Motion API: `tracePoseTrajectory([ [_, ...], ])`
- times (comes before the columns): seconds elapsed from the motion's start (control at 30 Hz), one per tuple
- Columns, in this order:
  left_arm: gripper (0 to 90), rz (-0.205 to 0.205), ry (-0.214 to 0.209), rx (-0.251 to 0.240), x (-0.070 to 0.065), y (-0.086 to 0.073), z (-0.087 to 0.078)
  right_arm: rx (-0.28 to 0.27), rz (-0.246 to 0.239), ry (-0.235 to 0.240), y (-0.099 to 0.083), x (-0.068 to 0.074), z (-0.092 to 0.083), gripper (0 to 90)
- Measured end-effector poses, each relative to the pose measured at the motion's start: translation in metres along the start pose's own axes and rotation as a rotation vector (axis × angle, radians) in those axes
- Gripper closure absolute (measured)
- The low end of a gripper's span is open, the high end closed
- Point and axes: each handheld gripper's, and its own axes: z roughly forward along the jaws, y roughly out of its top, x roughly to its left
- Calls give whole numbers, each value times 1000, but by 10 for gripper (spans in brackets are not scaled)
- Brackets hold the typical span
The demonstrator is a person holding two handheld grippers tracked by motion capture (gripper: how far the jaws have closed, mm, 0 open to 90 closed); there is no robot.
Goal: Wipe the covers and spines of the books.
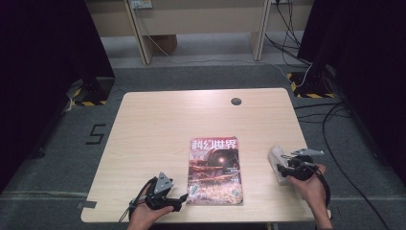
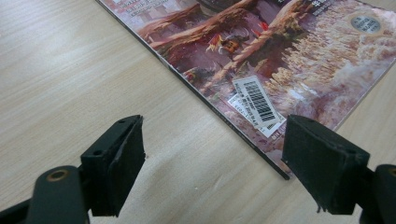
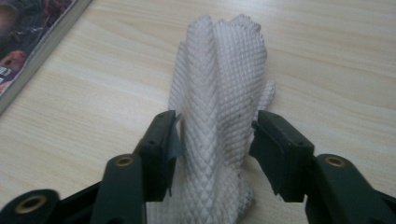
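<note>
A white foam net sleeve (image 1: 276, 158) lies on the wooden table (image 1: 158, 124) near its right edge. My right gripper (image 1: 284, 168) has both jaws against the sleeve's sides, and the mesh (image 3: 219, 79) stands bunched up between my right gripper (image 3: 215, 135). A magazine (image 1: 214, 170) with a red-brown cover lies flat at the middle front. My left gripper (image 1: 181, 200) sits low by its near left corner, open. In the left gripper view the magazine (image 2: 261, 56) and its barcode label (image 2: 257, 100) lie just beyond my left gripper (image 2: 212, 149), with bare wood between the jaws.
A dark round cable hole (image 1: 236, 101) sits in the table's far right part. The magazine's spine (image 3: 28, 37) shows at the upper left of the right gripper view. Cables (image 1: 335, 120) run over the grey floor on the right.
</note>
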Motion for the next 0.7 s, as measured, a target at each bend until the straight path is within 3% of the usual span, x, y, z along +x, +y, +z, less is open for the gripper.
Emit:
tracePoseTrajectory([
  [0.13,204,1,-3,-2,-1,0,1,24,-1,-1,-2,0,6,552],
  [0.4,204,5,-11,6,-6,5,12,9,4,53,-1,-2,9,778],
  [0.53,204,17,-26,13,-12,8,21,-23,2,52,2,-2,6,791],
  [0.7,202,-8,-42,11,-15,12,30,-77,-9,70,11,5,-2,793],
])
